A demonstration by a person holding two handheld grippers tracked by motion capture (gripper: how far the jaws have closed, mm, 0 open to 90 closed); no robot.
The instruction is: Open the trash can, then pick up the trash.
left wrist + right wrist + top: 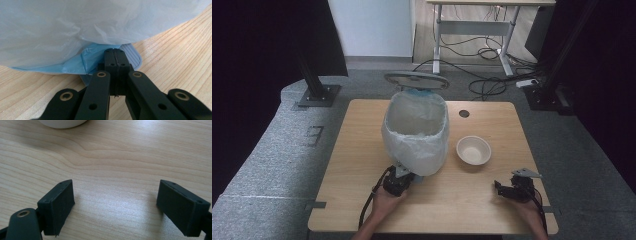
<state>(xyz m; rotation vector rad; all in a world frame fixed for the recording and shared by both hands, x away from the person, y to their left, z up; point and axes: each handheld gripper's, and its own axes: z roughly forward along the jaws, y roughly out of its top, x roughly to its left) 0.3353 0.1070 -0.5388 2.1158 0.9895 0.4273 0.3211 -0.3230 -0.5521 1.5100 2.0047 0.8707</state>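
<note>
Surface (362, 150) first: pale wood-grain top, rectangular, with a round cable hole near its far edge. On it stands the biggest item, a pedal bin (416, 132), lid (416, 80) tipped up at the back, its mouth and walls draped in a thin, crinkly, translucent white liner (75, 27) that billows down almost to the wood. Blue plastic of the bin body shows under the liner's hem.

Now the relation that matters: the bin's foot pedal (131, 56), a flat, rounded, pale grey tab with fine ribs across it, pokes out at the near base of the bin, straight ahead of the left hand-held gripper (115, 56). That one's black jaws are pressed together with nothing between them, and their tips sit right at the pedal's edge, under the liner's overhang; whether they bear down on it, I can't tell. With the lid standing up, my read is the pedal is being pushed.

Just right of the bin, apart from it, sits a small round bowl (473, 150), cream, matte, looking empty. The right hand-held gripper (508, 189) rests on the near right of the surface, jaws spread wide over bare wood, the bowl's rim just ahead of it. So the right hand is the nearer one for the bowl, the left for the pedal.
</note>
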